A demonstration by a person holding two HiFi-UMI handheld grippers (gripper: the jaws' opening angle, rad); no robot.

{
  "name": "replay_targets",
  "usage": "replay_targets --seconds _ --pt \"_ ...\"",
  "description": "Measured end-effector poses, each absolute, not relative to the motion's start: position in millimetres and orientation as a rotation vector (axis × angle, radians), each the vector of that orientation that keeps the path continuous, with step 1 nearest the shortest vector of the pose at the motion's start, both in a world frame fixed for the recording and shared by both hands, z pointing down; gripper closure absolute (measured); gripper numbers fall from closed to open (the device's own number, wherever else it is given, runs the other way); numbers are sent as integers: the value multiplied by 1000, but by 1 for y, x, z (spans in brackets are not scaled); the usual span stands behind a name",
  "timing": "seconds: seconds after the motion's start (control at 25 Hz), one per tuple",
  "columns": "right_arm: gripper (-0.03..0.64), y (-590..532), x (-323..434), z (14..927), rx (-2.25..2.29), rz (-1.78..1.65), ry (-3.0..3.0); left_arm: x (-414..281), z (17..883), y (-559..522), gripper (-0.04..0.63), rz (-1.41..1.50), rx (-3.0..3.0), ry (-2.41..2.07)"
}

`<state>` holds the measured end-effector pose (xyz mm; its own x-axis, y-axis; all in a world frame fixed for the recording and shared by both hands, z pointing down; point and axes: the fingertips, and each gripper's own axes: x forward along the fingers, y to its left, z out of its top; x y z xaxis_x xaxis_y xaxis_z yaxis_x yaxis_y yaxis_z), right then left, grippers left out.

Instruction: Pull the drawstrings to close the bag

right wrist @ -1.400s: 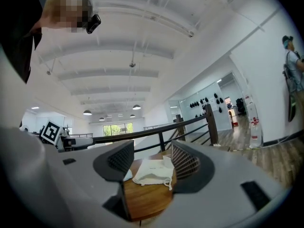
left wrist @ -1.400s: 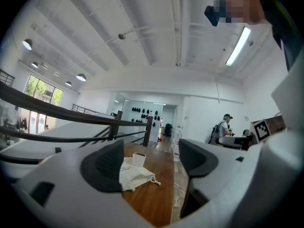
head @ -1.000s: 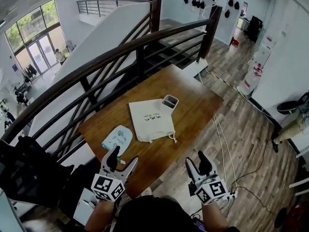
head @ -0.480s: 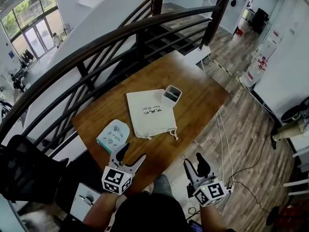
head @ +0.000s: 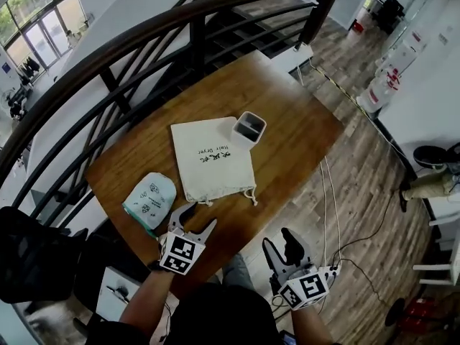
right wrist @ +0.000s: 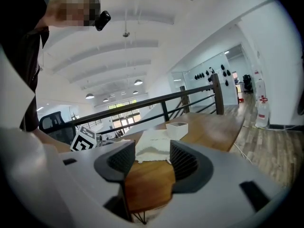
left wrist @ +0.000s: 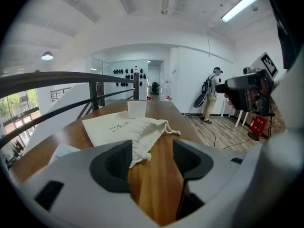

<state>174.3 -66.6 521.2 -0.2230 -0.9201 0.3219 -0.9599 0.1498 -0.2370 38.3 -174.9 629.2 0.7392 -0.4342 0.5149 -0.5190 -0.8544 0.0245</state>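
Two neighbours flank your cream cloth bag (head: pixel 212 157): white square cup (head: pixel 249 129), patterned pouch (head: pixel 149 201); fingers of left gripper (head: pixel 195 219), just narrowed, and right gripper (head: pixel 279 239) gape empty.

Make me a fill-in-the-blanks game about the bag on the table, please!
1. The table under the cream bag is made of ___.
2. The cup standing at the bag's far corner is coloured ___.
3. In the head view, the small patterned pouch lies to the bag's ___.
Missing words: wood; white; left.
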Motion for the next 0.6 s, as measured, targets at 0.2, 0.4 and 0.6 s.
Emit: replay_targets --seconds 0.2,0.4,0.6 --pt "397 -67 202 539 1910 652 -2253 50 660 -189 322 818 2714 -775" --pt "400 -77 223 552 1913 683 -2229 54 680 -200 344 862 2634 -797" --pt "402 -89 226 560 1868 717 -2253 56 697 -206 360 971 2576 -807"
